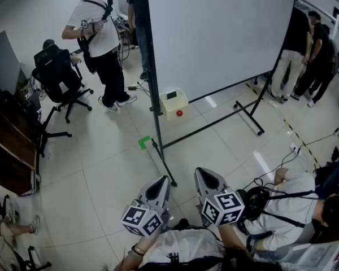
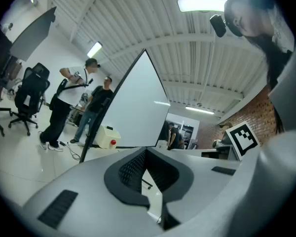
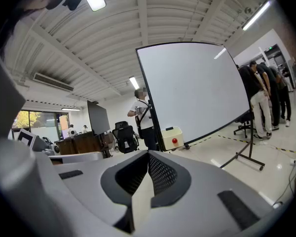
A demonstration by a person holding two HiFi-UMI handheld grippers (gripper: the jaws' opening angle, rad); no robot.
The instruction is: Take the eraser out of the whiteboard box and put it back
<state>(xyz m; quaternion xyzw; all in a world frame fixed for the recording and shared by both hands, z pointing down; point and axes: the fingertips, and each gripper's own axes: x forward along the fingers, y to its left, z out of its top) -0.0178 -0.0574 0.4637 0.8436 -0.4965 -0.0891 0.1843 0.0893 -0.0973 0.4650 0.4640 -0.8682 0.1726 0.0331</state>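
The whiteboard box (image 1: 174,103) was a small cream box with a round red dot on its front. It sat low down at the foot of the big whiteboard (image 1: 220,33), just beside the black pole (image 1: 151,66) of the stand. A small dark flat thing (image 1: 171,95) lay on its top, too small to tell if it was the eraser. The left gripper (image 1: 163,180) and the right gripper (image 1: 206,173) were side by side, well apart from the box. Both had their fingers clenched together with nothing between them.

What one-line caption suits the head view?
Left tool and right tool face the whiteboard and cream box.
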